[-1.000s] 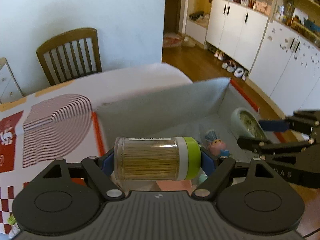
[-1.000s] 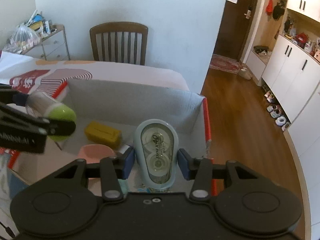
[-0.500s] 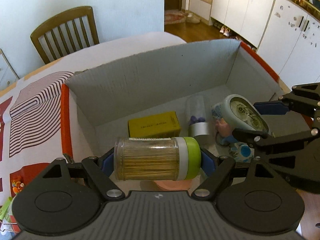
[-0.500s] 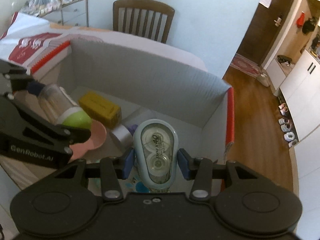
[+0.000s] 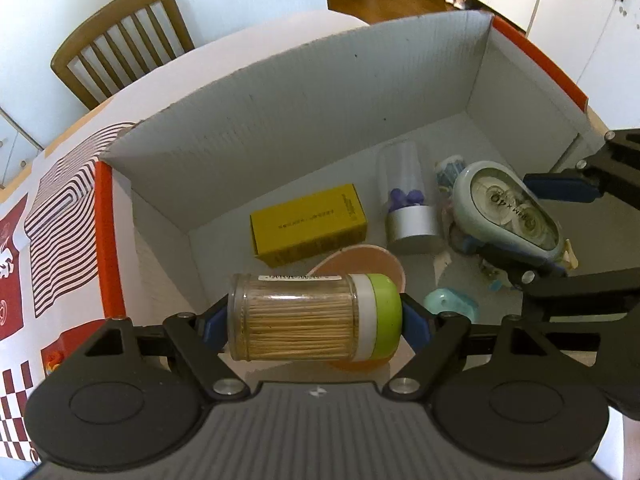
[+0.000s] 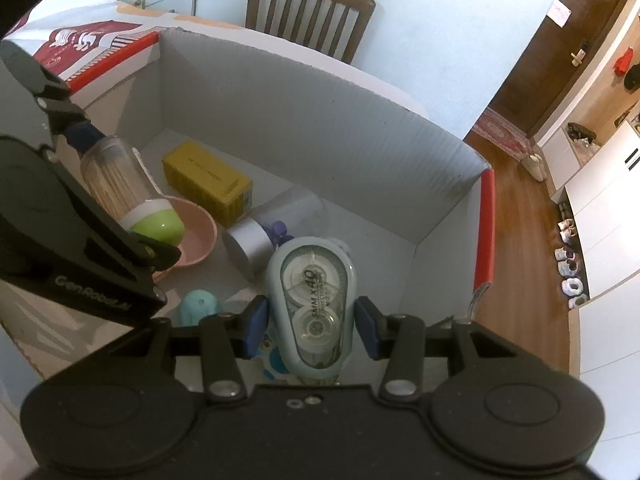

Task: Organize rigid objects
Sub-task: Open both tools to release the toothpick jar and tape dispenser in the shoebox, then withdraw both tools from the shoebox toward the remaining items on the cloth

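My left gripper (image 5: 315, 323) is shut on a clear toothpick jar (image 5: 304, 316) with a green lid, held sideways above the open grey cardboard box (image 5: 320, 92). That jar (image 6: 120, 196) shows at the left of the right wrist view too. My right gripper (image 6: 311, 322) is shut on a pale blue correction tape dispenser (image 6: 314, 304), also hanging over the box. From the left wrist view the dispenser (image 5: 504, 212) sits at the right. Inside lie a yellow carton (image 5: 308, 224), a pink bowl (image 5: 360, 260), a clear capsule with a silver cap (image 5: 408, 208) and a small mint piece (image 5: 450, 304).
The box's side rims are red (image 6: 484, 232). It stands on a table with a red and white patterned cloth (image 5: 52, 208). A wooden chair (image 6: 308, 20) stands behind the table. White cabinets and wooden floor (image 6: 520, 208) lie to the right.
Both grippers have sunk and tipped downward over the box, so its inside and contents now fill the views. Each keeps its hold on its object.
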`<act>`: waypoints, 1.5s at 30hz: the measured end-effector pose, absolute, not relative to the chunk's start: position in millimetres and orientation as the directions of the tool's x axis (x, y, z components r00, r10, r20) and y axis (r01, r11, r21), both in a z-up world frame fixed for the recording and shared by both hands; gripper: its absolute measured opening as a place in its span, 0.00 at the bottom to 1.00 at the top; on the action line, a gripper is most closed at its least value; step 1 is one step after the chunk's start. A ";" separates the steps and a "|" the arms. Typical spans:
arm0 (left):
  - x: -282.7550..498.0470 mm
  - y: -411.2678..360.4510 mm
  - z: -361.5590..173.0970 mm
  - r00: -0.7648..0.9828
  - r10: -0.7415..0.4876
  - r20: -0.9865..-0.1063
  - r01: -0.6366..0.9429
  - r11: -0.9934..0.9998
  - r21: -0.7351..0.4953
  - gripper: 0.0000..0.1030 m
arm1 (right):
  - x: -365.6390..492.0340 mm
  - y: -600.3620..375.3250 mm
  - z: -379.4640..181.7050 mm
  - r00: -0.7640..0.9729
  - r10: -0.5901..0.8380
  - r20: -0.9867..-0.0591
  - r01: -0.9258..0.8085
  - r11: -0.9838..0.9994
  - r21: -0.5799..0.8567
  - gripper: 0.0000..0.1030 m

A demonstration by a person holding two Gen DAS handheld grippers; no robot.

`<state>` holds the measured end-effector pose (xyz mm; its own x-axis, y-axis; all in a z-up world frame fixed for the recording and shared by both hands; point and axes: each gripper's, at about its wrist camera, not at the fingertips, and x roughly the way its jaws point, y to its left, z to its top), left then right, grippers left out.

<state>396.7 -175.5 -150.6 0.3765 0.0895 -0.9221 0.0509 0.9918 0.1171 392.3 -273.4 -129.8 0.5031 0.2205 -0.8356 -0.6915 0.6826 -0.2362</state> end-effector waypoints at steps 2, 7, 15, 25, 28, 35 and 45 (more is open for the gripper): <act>397.4 -176.3 -149.9 0.374 0.089 -0.923 0.051 0.992 0.116 0.81 | 391.7 -273.6 -129.8 0.501 0.223 -0.836 -0.696 0.678 -0.236 0.45; 395.3 -173.3 -149.5 0.374 0.089 -0.923 0.049 0.992 0.116 0.81 | 390.1 -274.7 -127.8 0.509 0.231 -0.829 -0.698 0.674 -0.240 0.48; 390.2 -170.7 -138.4 0.414 0.051 -0.909 0.017 0.998 0.064 0.81 | 385.8 -289.6 -113.2 0.526 0.257 -0.810 -0.670 0.712 -0.209 0.65; 367.4 -170.6 -108.0 0.510 0.023 -0.860 0.003 1.000 0.028 0.81 | 374.3 -307.2 -90.4 0.536 0.309 -0.786 -0.636 0.759 -0.136 0.67; 359.7 -168.4 -97.9 0.540 0.013 -0.842 0.001 1.000 0.017 0.81 | 368.8 -310.6 -80.8 0.543 0.328 -0.773 -0.629 0.769 -0.116 0.67; 331.5 -158.7 -71.9 0.617 -0.018 -0.787 0.007 1.000 -0.017 0.81 | 353.7 -312.8 -57.2 0.566 0.387 -0.728 -0.616 0.785 -0.062 0.70; 292.5 -132.8 -44.6 0.698 -0.044 -0.715 -0.015 0.997 -0.076 0.81 | 329.2 -308.6 -32.8 0.569 0.468 -0.675 -0.610 0.792 0.035 0.77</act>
<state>292.5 -132.8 -44.6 0.6981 -0.0439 -0.7146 -0.0150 0.9970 -0.0759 329.2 -308.6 -32.8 0.5694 0.4685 -0.6755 -0.6101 0.7916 0.0347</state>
